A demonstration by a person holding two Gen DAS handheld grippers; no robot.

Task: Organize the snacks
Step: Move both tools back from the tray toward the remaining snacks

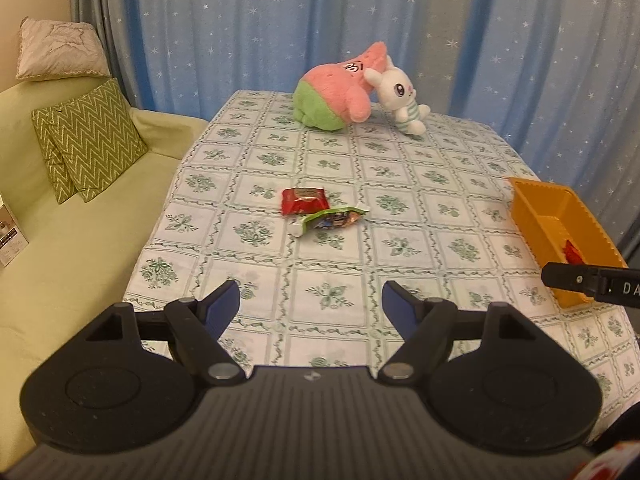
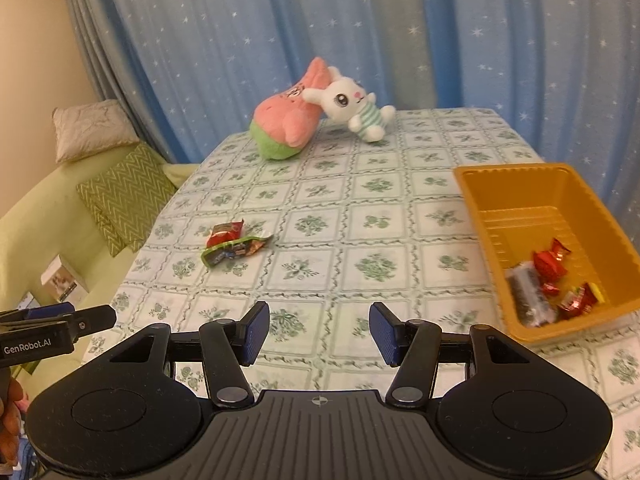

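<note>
A red snack packet (image 1: 304,200) and a green-edged snack packet (image 1: 332,219) lie touching each other mid-table; they also show in the right wrist view, red packet (image 2: 225,232), green packet (image 2: 236,251). An orange tray (image 2: 516,184) at the table's right holds several wrapped snacks: red candies (image 2: 549,266) and a dark bar (image 2: 528,294). The tray also shows in the left wrist view (image 1: 576,216). My left gripper (image 1: 311,305) is open and empty above the near table. My right gripper (image 2: 319,334) is open and empty, left of the tray.
A pink-green plush (image 1: 336,92) and a white bunny plush (image 1: 400,96) sit at the table's far end before a blue curtain. A green sofa (image 1: 60,264) with zigzag cushions (image 1: 88,140) borders the table's left edge. The table has a green floral cloth (image 1: 400,240).
</note>
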